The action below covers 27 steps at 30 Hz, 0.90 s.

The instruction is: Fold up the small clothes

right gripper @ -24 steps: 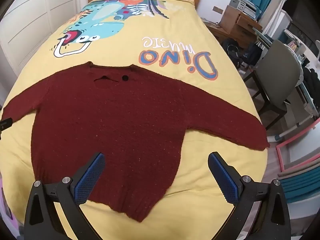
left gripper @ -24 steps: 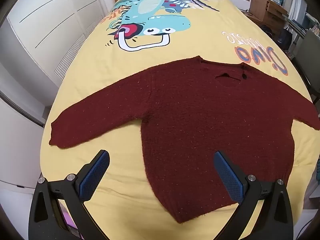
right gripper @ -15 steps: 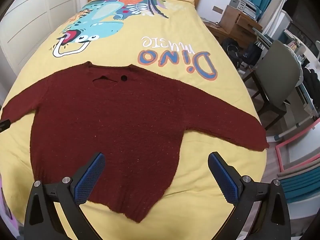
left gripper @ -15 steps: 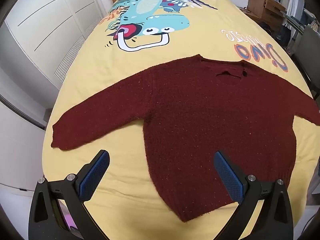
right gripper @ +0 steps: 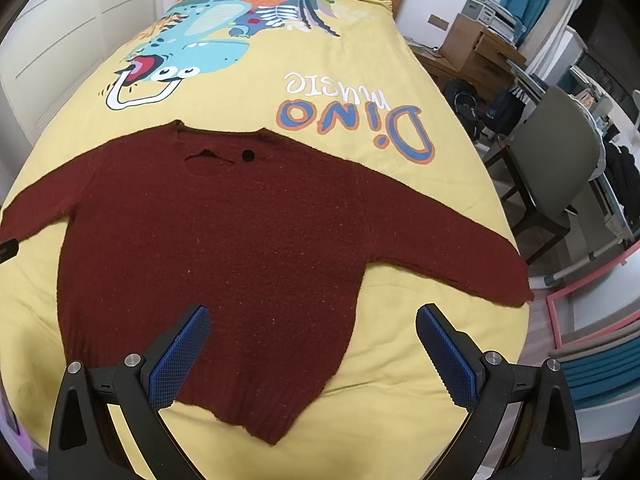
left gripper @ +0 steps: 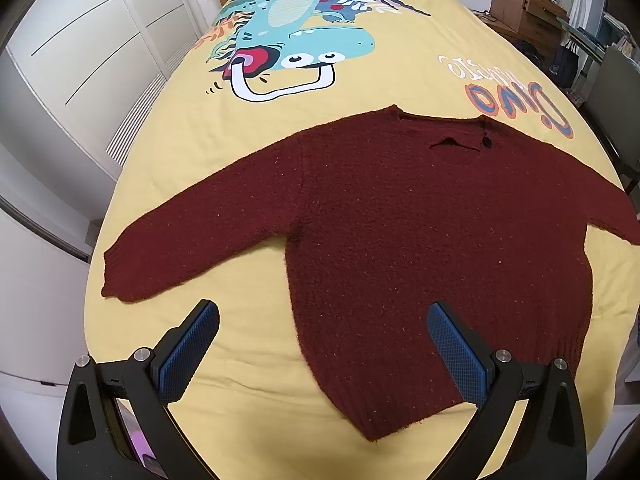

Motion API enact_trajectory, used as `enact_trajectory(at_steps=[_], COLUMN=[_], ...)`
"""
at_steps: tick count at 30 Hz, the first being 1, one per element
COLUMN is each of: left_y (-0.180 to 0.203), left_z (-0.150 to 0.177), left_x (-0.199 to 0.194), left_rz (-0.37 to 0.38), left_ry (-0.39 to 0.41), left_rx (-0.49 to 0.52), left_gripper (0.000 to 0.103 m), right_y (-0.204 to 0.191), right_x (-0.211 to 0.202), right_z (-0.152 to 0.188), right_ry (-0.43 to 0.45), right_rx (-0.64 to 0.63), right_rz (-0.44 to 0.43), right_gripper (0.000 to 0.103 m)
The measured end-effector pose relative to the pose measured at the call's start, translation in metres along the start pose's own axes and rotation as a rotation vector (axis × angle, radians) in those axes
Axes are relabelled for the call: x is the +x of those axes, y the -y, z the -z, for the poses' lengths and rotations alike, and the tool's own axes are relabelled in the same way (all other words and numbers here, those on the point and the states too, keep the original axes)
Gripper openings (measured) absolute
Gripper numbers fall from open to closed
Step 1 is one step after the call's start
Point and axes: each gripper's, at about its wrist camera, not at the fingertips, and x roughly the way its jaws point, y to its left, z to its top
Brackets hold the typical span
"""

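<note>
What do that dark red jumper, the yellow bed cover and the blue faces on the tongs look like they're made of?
Jumper: a fuzzy knit, probably wool or acrylic; matte nap, pale flecks, ribbed hem and cuffs.
Bed cover: smooth woven cloth, likely cotton, with a flat printed dinosaur and faint quilting lines.
Blue pads: seemingly rubber or soft plastic, with a diamond grip texture, on glossy black plastic arms.

From my left wrist the sweater (left gripper: 420, 232) loses its far sleeve at the picture's right edge; from my right wrist the other cuff runs off the left edge.
</note>
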Motion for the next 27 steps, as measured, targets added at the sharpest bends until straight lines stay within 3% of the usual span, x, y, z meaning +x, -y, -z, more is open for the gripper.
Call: enact_trajectory(at_steps=[27], left_y=[0.0044], left_z=[-0.0008], left_x=[0.0027], left_rz=[0.034], left_ry=[-0.009], left_rx=[0.007], left_gripper=[0.102], right_y=[0.0012], right_x=[0.0075], right_z=[0.0016], right_ry=[-0.016], right_rx=[-0.003], right_rz=[0.005], right_gripper=[0.102])
